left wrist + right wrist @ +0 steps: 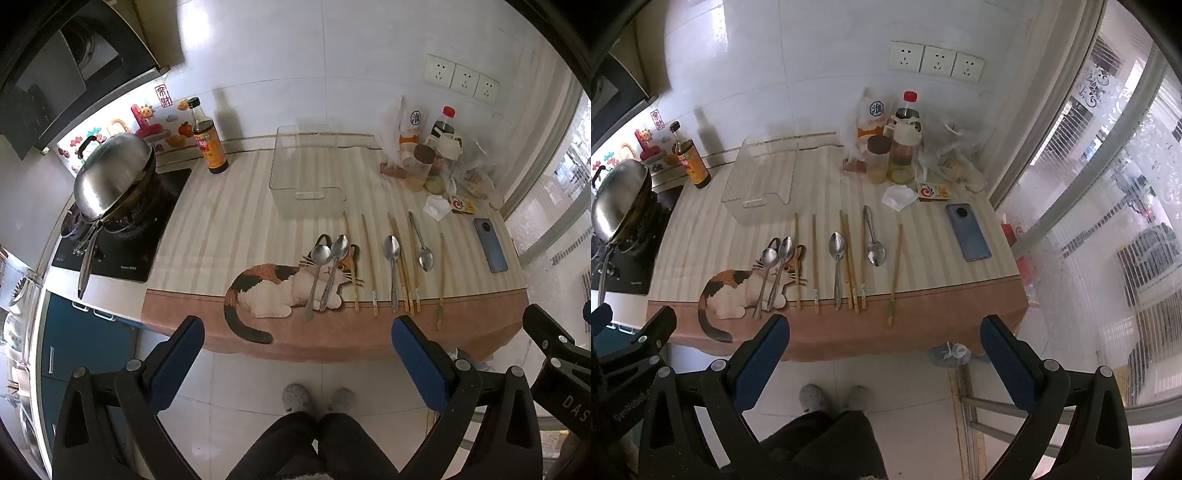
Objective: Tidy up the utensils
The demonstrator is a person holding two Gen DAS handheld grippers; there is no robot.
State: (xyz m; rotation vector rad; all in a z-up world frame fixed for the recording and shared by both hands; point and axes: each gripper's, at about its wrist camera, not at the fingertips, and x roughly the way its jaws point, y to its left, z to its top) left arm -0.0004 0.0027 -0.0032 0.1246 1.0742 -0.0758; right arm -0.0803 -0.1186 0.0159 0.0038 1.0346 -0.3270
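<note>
Several metal spoons and wooden chopsticks lie in a row on the striped cat-print tablecloth [221, 229]. Two spoons [325, 269] rest over the cat picture, a third spoon [392, 266] lies in the middle, a fourth spoon [421, 243] further right. Chopsticks [369, 266] lie between them. A clear plastic bin [306, 166] stands empty behind them; it also shows in the right wrist view [761, 177]. My left gripper [297, 350] is open and empty, in front of the table edge. My right gripper [884, 350] is open and empty, also short of the table.
A steel wok [114, 177] sits on the stove at left. A sauce bottle [208, 140] stands near it. Jars, bottles and bags [897, 147] crowd the back right. A phone [967, 232] lies at right. Window glass [1108, 184] is to the right.
</note>
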